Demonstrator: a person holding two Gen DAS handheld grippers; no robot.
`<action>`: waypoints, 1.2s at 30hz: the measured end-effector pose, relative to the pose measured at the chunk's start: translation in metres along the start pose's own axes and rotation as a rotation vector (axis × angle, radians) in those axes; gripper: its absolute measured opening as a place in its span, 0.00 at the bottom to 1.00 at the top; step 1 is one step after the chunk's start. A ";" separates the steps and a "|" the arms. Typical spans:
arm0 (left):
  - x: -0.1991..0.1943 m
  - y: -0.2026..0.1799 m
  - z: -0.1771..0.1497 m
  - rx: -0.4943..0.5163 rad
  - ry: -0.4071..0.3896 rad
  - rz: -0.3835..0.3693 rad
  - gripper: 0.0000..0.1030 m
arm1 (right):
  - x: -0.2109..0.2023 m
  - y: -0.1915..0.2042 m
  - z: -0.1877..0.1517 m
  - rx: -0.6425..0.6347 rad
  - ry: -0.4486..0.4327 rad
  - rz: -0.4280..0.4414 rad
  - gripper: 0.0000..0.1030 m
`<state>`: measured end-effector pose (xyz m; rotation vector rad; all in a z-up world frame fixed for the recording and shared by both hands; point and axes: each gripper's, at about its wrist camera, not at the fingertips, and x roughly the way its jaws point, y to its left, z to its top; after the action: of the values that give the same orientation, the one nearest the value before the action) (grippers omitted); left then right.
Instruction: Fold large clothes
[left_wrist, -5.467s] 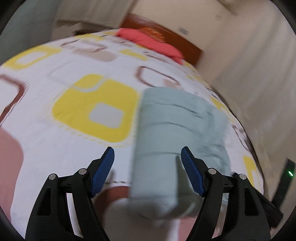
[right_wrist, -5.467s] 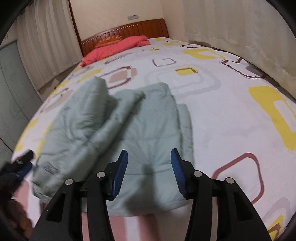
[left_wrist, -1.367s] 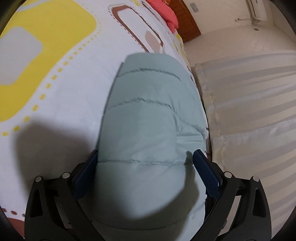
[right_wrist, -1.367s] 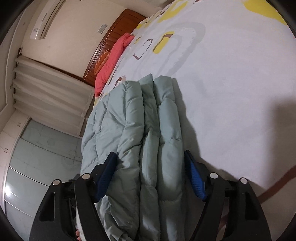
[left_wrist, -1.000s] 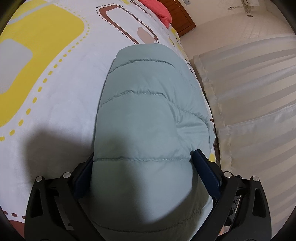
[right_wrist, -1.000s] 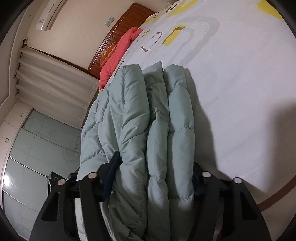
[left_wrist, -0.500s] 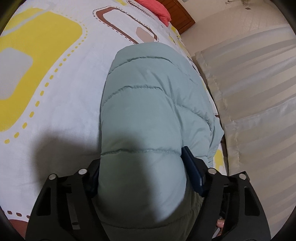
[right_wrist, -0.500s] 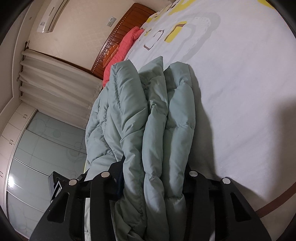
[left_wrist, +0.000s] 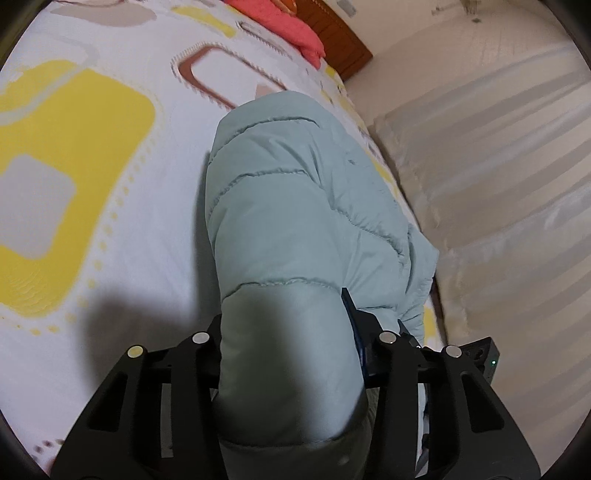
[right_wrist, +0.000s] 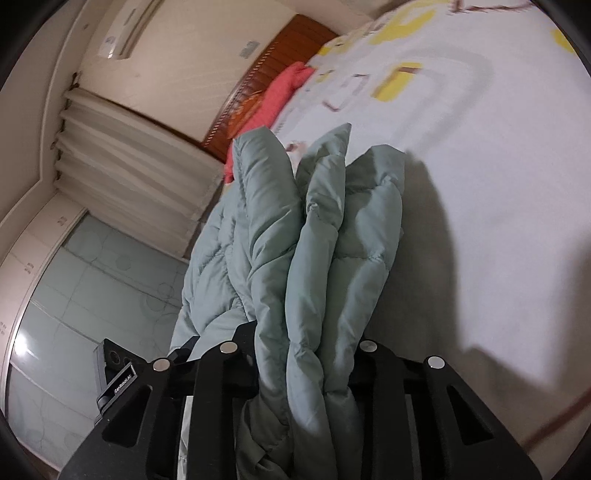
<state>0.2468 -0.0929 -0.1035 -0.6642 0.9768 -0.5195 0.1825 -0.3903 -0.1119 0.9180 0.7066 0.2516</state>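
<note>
Squeezing is what both grippers are doing right now, and the thing they squeeze is the puffy green jacket (left_wrist: 295, 206). It lies on the bed (left_wrist: 110, 147), near the bed's side edge by the pale curtains (left_wrist: 498, 184), with the red pillow (left_wrist: 288, 26) far up at the head end.

The left gripper (left_wrist: 284, 332) has one fat end of the jacket stuffed between its jaws. The jaws are closing, about halfway shut, and the padding bulges out over them. The blue pad (left_wrist: 351, 317) on one side presses into the cloth.

The right gripper (right_wrist: 299, 347) has the other end of the jacket (right_wrist: 314, 240). Several folded layers stand bunched up between its jaws like a thick sandwich. These jaws are closing too and are already quite narrow, pinching the stack.

So the step in hand looks like grabbing the folded bundle at its two ends. The jacket seems already folded into a long strip, so the job is a good way along.

Next, I think both hands need to lift together and bring one end over the other, or carry the bundle to a tidy spot on the bed. The hands should go at the same speed. The cloth is slippery and puffy, so a loose layer could slide out.
</note>
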 end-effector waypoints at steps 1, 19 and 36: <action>-0.008 0.003 0.007 -0.003 -0.020 0.000 0.43 | 0.008 0.008 0.003 -0.010 0.007 0.013 0.27; -0.049 0.111 0.040 -0.134 -0.138 0.040 0.49 | 0.122 0.054 -0.018 -0.079 0.161 0.047 0.31; -0.059 0.134 0.086 -0.256 -0.106 -0.050 0.84 | 0.117 0.049 0.041 -0.007 0.167 0.017 0.74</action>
<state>0.3093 0.0626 -0.1315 -0.9385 0.9368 -0.4018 0.3022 -0.3304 -0.1087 0.9038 0.8521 0.3481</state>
